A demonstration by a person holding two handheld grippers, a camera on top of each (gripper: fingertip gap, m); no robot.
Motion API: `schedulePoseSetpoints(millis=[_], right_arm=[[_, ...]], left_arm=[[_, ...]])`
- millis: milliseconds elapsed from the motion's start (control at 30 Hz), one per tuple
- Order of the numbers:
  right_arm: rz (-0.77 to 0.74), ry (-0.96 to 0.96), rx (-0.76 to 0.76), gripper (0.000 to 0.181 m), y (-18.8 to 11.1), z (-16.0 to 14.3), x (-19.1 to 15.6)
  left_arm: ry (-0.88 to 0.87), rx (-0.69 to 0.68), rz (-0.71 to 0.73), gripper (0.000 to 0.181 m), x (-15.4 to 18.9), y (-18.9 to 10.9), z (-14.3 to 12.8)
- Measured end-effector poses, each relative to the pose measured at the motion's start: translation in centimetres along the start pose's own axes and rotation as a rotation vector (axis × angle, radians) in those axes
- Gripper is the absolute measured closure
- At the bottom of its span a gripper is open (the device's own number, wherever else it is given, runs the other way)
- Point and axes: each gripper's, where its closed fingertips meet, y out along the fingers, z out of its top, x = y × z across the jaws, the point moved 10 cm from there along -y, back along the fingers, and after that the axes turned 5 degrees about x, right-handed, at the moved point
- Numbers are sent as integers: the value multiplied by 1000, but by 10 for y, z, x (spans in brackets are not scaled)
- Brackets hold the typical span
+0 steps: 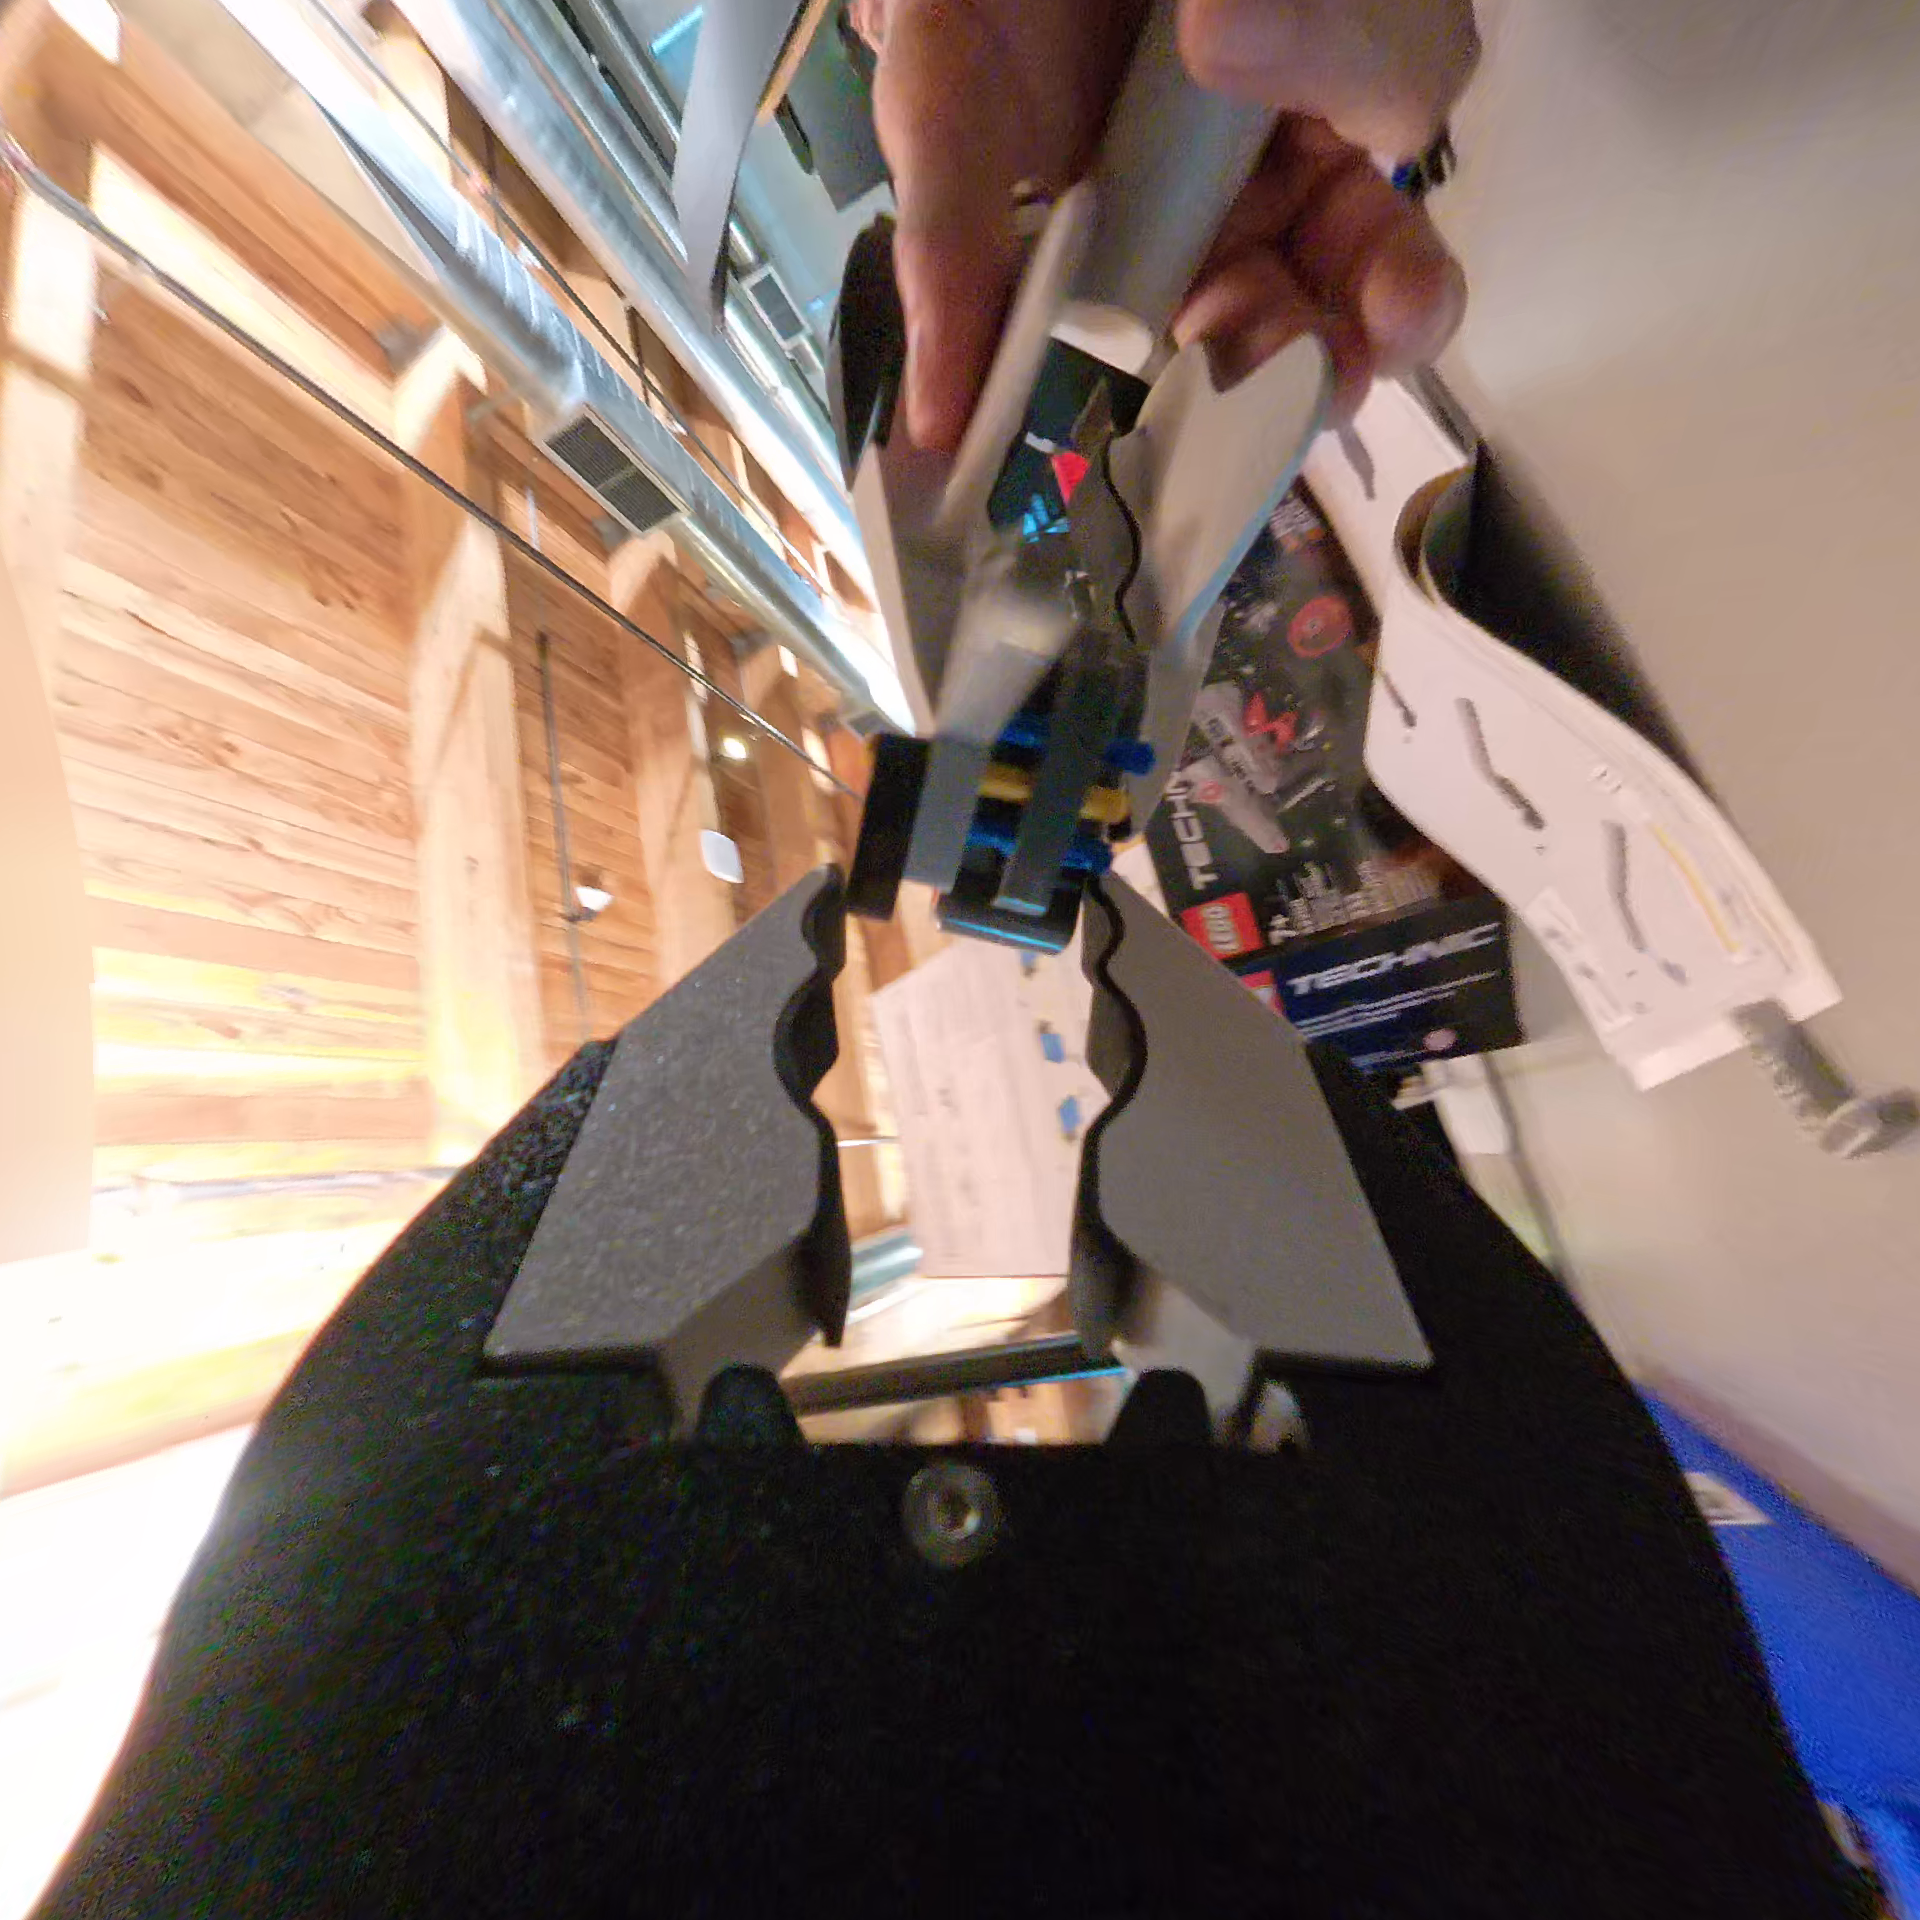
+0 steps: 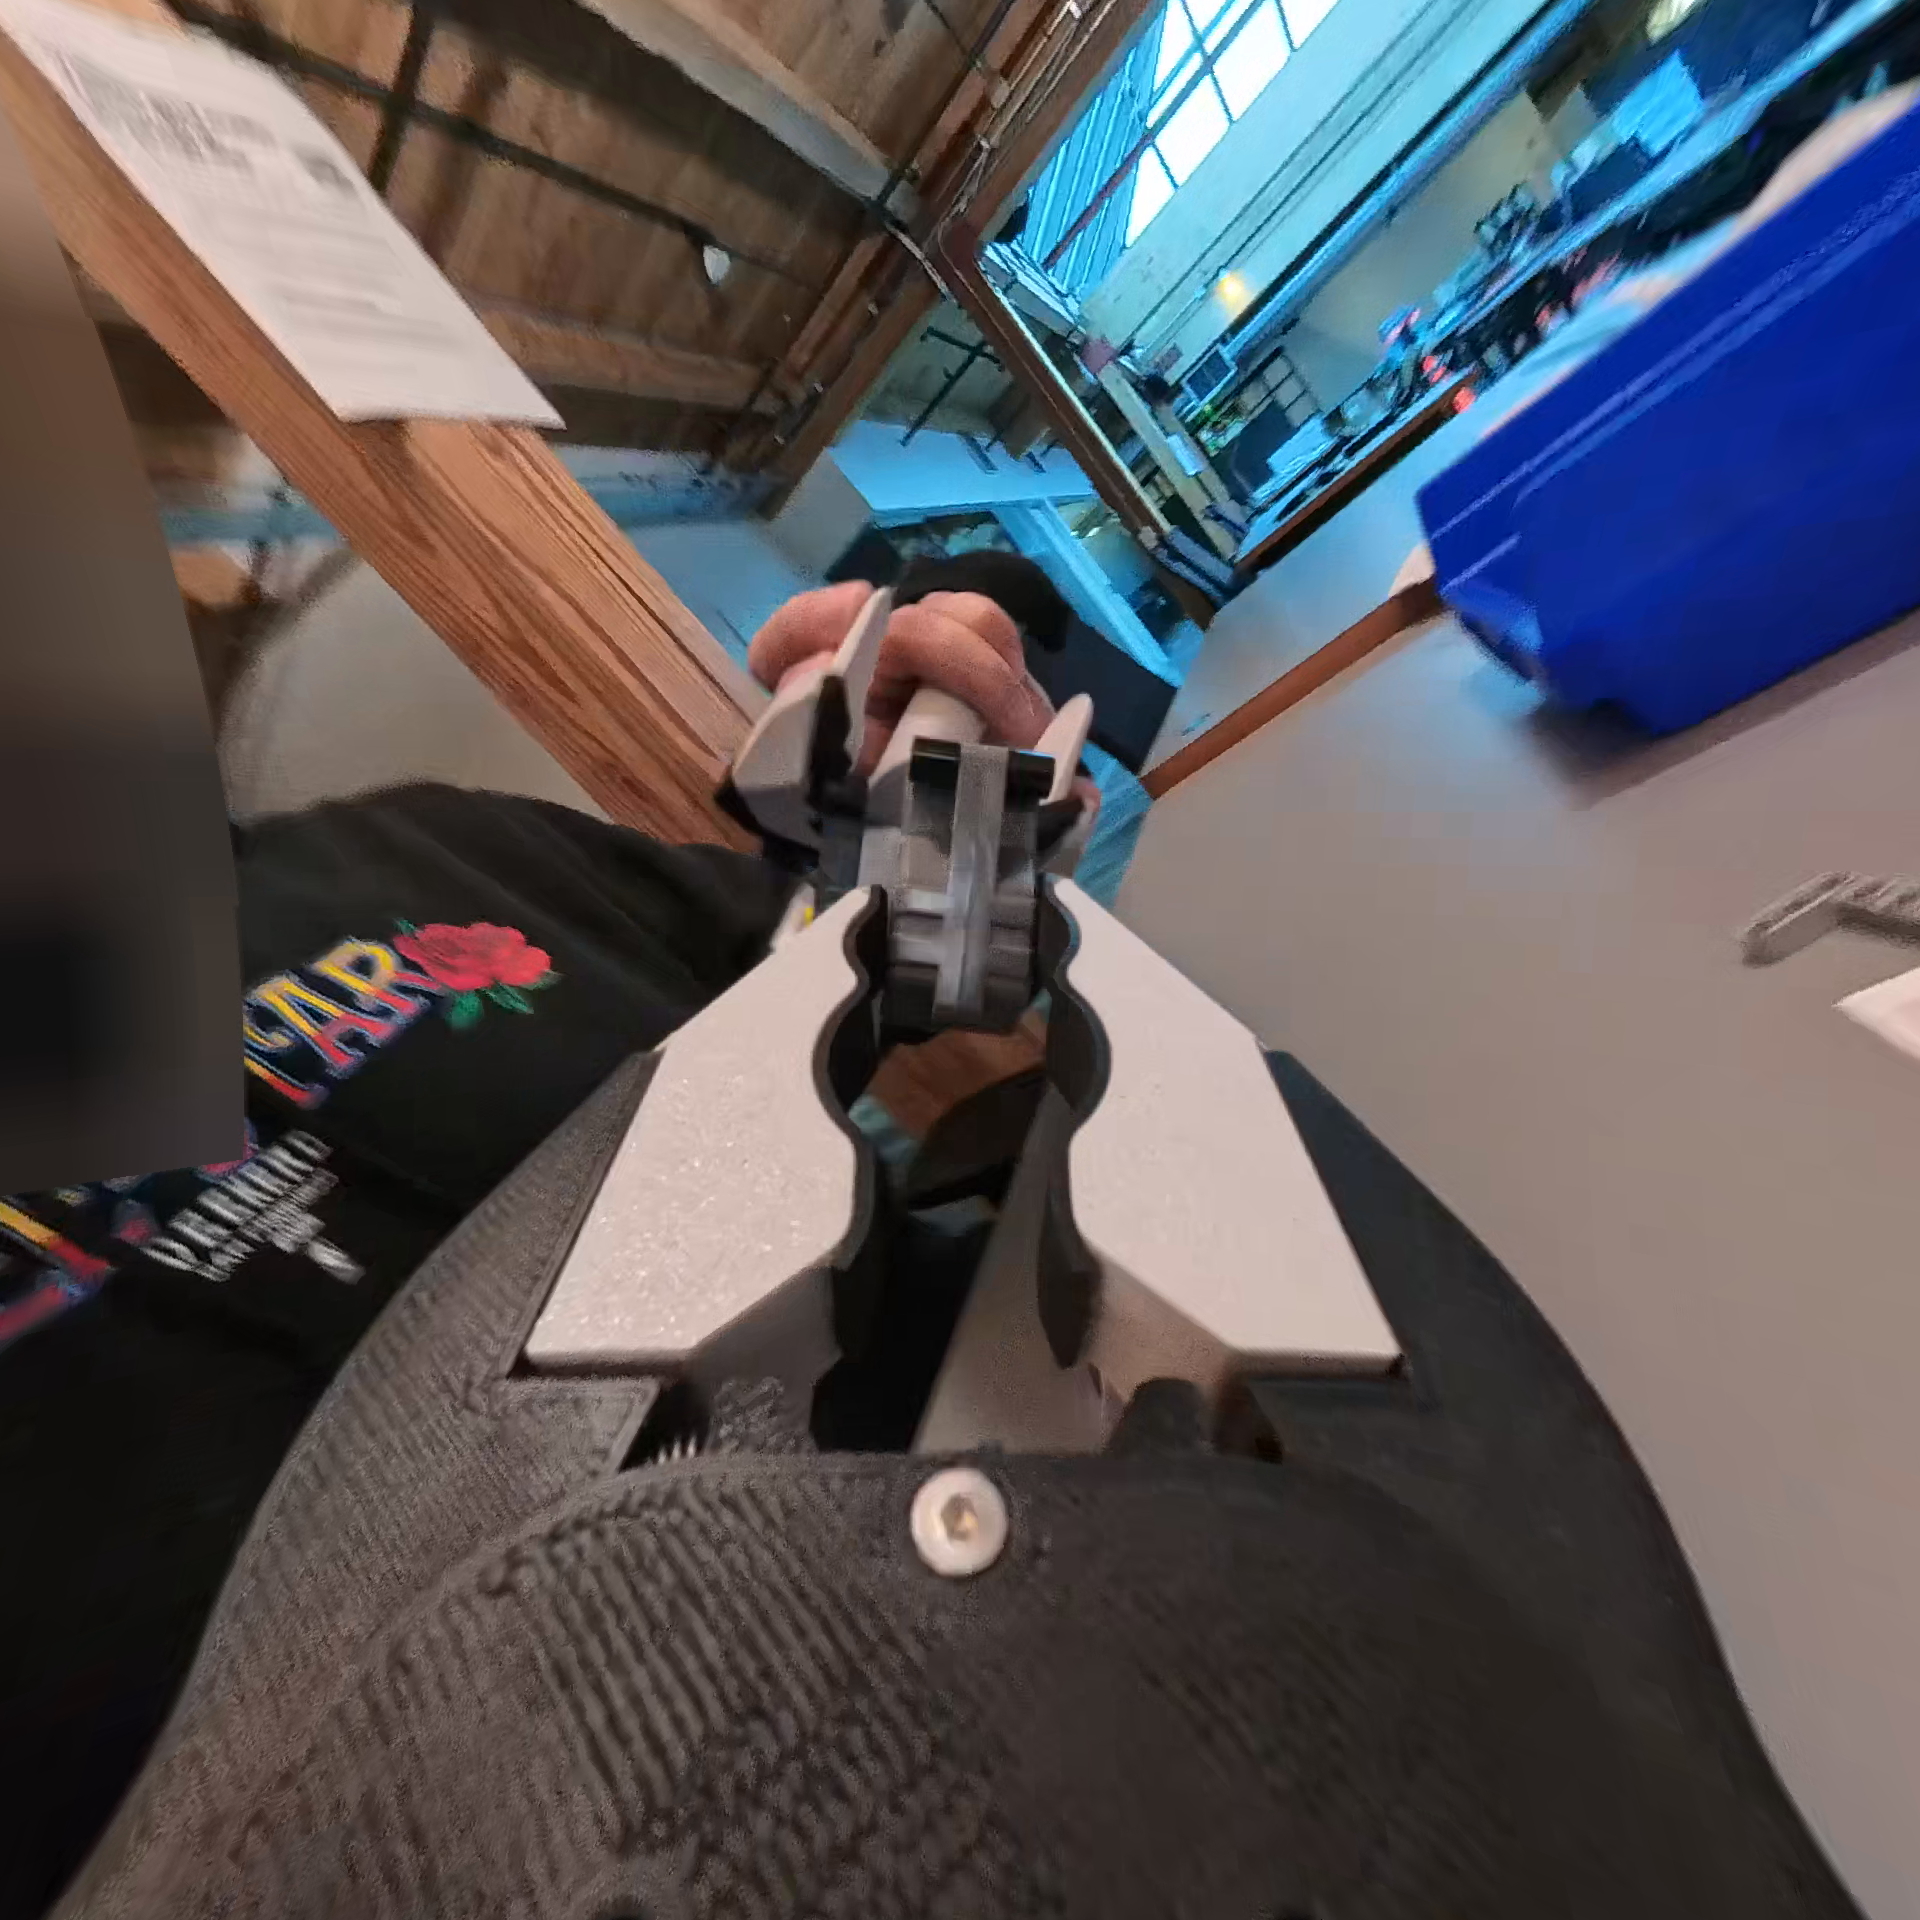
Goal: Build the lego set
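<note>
The right gripper clenched the grey lego assembly; only the left wrist view showed its blue and yellow pins, the left gripper released.

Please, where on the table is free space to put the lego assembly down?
The table is bare between the blue case and the grey piece. It is crowded by the lego box and the booklet.
</note>
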Motion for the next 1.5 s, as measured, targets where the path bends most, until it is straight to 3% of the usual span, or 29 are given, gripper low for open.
schedulePoseSetpoints(millis=[33,167,267,367,433,700,800,967,1067,1500], right_arm=[[-12,-81,0,156,-2,3,-3],[-161,-386,21,156,-14,16,-13],[-173,-577,14,156,-19,21,-24],[-147,-641,-38,156,-16,17,-28],[-125,-643,-31,156,-12,15,-29],[-100,-608,-48,156,0,9,-29],[-123,-635,-72,156,3,8,-30],[-122,-599,-59,156,0,9,-28],[-126,-581,-63,156,0,10,-28],[-155,-488,2,156,6,12,-25]], left_arm=[[-78,-14,-21,133,-1,2,-2],[-487,16,-196,122,-11,-1,-14],[-1009,118,-387,116,-23,-5,-26],[-1518,248,-525,109,-33,-3,-42],[-1655,288,-636,111,-29,-1,-46],[-1670,298,-650,123,-14,4,-34],[-1670,315,-589,139,-15,2,-36],[-1656,322,-617,130,-12,4,-34],[-1647,308,-603,138,-11,5,-35],[-1717,308,-578,133,-3,7,-36]])
